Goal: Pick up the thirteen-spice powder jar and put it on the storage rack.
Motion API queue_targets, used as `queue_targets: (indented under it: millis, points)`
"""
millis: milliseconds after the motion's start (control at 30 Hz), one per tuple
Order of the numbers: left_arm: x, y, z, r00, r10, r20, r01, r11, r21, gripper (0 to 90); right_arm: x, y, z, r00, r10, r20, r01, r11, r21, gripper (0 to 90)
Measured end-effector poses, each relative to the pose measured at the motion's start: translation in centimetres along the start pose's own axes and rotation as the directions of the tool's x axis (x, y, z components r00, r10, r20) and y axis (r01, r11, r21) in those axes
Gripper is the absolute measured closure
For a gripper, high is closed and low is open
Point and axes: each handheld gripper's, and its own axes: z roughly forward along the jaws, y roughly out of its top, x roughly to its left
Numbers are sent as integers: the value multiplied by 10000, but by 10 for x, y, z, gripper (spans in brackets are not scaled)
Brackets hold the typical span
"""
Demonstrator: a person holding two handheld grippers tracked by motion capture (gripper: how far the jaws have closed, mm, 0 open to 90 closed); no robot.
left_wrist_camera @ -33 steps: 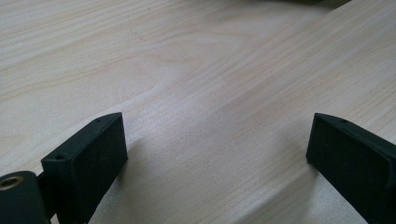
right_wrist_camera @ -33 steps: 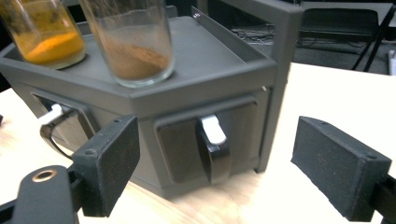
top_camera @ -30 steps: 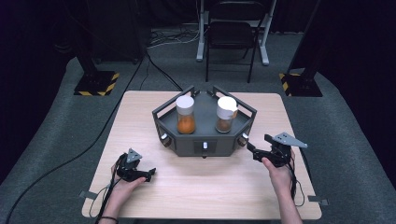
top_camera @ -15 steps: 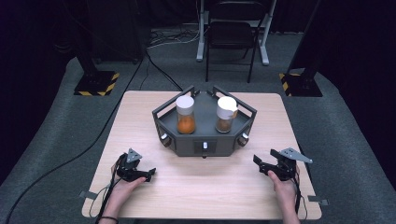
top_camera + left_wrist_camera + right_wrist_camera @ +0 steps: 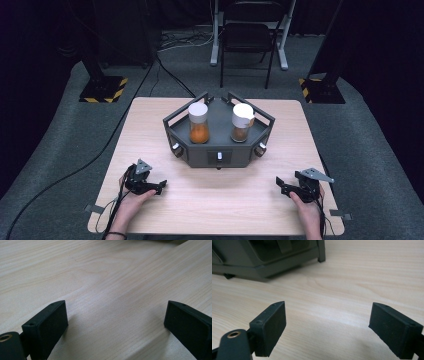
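Both hands rest low on the table (image 5: 215, 200), left tool (image 5: 159, 187) and right tool (image 5: 281, 186) released

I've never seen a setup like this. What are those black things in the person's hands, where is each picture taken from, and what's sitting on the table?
They are hand-held grippers: the left gripper and right gripper, each with two black fingers, rest near the front edge of a wooden table. One picture looks down from above. The other two come from cameras riding on each gripper, looking along its fingers. Both stand wide open and hold nothing. Mid-table sits a dark angular tray with two white-lidded jars, one with orange contents, one with brownish contents.
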Motion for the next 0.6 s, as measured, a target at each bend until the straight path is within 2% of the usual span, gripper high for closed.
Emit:
queue_targets:
  millis: [167, 267, 333, 600]
  points:
    - [0, 0, 0, 10000, -1, -3, 1, 10000, -1, 48, 0, 5, 3, 9999, -121, 13, 121, 9991, 417, 129]
    - [0, 0, 0, 10000, 0, -2, 0, 10000, -2, 48, 1, 10, 5, 9998, -179, -18, 180, 9966, 809, 128]
    - [0, 0, 0, 10000, 1, -2, -1, 10000, 1, 48, 2, 16, 8, 9996, -257, -83, 266, 9917, 1261, 127]
    - [0, 0, 0, 10000, -7, 0, 7, 10000, 2, 48, 21, 22, 12, 9927, -1134, 403, 1048, 9791, 1743, 109]
